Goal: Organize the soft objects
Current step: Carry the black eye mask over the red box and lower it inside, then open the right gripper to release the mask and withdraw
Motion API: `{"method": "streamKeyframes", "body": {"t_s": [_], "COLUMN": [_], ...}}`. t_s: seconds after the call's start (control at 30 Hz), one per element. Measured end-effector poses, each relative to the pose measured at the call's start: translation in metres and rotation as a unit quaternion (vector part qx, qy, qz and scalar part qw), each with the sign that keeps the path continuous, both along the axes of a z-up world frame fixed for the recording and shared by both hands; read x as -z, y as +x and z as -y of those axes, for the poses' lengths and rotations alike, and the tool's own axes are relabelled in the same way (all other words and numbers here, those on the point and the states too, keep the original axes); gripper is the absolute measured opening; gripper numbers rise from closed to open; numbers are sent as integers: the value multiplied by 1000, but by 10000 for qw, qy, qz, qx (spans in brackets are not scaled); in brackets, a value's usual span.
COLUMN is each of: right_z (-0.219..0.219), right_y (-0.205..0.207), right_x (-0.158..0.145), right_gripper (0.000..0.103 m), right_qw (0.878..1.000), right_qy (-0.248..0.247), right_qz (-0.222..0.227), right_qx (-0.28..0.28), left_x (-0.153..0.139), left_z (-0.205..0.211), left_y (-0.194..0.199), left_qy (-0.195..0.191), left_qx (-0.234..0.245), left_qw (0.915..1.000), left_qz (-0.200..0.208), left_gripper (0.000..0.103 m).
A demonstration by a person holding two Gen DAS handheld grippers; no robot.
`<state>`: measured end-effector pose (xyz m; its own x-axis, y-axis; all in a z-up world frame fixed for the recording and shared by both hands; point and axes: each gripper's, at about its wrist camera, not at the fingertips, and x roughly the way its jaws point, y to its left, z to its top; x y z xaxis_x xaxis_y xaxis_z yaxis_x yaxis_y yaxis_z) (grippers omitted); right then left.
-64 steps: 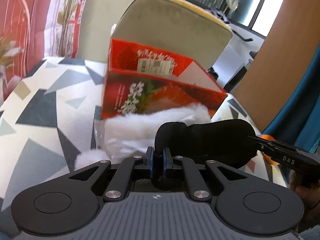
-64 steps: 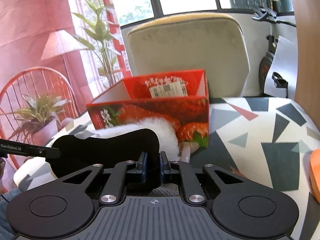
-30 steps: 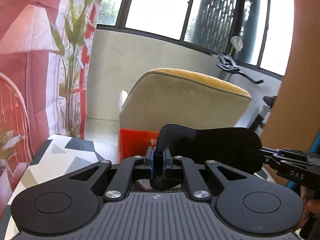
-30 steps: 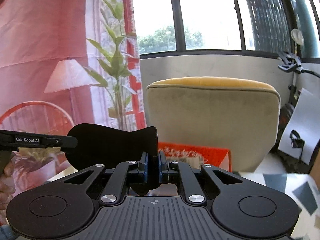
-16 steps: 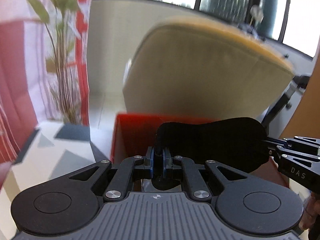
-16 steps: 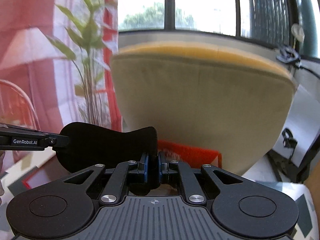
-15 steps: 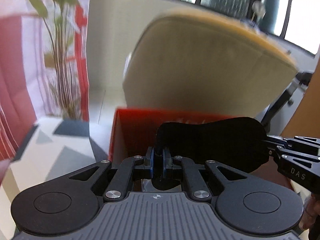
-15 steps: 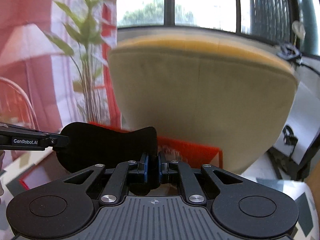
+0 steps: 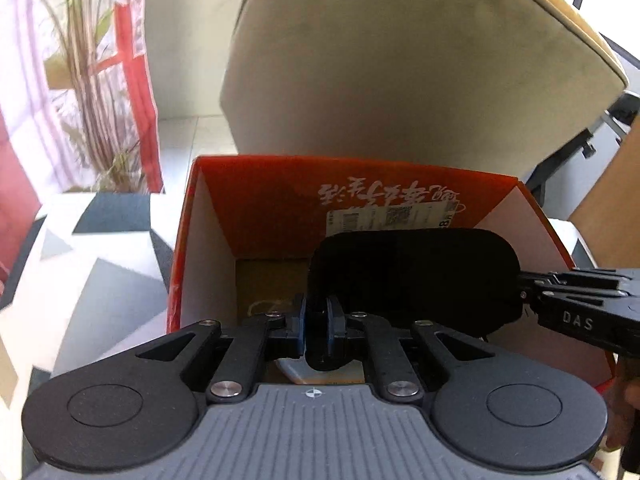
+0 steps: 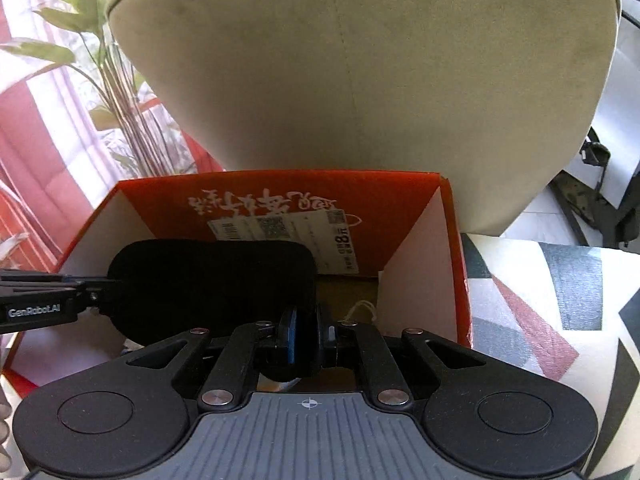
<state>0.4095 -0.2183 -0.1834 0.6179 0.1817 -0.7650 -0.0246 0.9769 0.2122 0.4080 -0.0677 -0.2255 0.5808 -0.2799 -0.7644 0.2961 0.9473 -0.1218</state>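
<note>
- The left tongs (image 9: 316, 322) point down into the open red box (image 9: 256, 200); their jaws are opening, with one end of the black eye mask (image 9: 416, 276) between the blue pads and seemingly still touching them.
- The right tongs (image 10: 306, 334) are nearly closed and pinch the mask's (image 10: 212, 284) other end.
- The mask hangs stretched between the two tongs, inside the box's mouth and above its floor.
- From the left wrist view, the right tongs (image 9: 524, 292) come in from the right edge and meet the mask's far end; from the right wrist view, the left tongs (image 10: 94, 294) come in likewise from the left.
- The box (image 10: 456, 248) stands on a worktop (image 10: 560, 300) with a geometric patterned cover, and a white label (image 10: 288, 232) is stuck on its inner back wall.
- Something pale lies on the box floor under the tongs; what it is cannot be told.
- A beige chair (image 10: 360, 72) stands just behind the box, and a plant (image 10: 100, 56) is at the left.
</note>
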Motion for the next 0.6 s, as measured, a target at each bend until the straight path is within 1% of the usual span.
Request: {"method": "streamKeyframes", "body": {"t_s": [0.07,0.13,0.17,0.2,0.4,0.43,0.47,0.5,0.57,0.6], "right_z": [2,3,2,2,1,0,-1,-1,-2,-3], "right_y": [1,1,1,1,2,2,2,0,-4,-6], "right_x": [1,2,3,3,5,4,4,2,-4,-7], "right_gripper": [9,9,9,10,10,13,19,22,28,28], "right_qw": [10000,9999,9999,9998,9993,9991,9988,9983,9966,9958], "right_qy": [-30,-57,-91,-116,-220,-276,-346,-416,-616,-710], "right_qz": [-24,-45,-57,-60,-71,-93,-109,-83,104,189], "right_qx": [69,103,117,130,308,315,332,394,538,554], "left_x": [-2,-3,-5,-6,-14,-15,-17,-19,-24,-27], "left_z": [-2,-1,-3,-3,-10,-10,-10,-10,-12,-14], "left_y": [-1,3,1,1,-7,-8,-10,-12,-18,-22], "left_qy": [11,32,72,98,113,116,121,125,124,128], "left_qx": [5,-58,-104,-132,-176,-175,-172,-169,-163,-169], "left_qw": [10000,9998,9996,9994,9988,9988,9986,9985,9982,9979], "left_qz": [82,172,241,297,435,452,475,502,569,604], "left_gripper": [24,45,48,49,50,50,50,50,52,53]}}
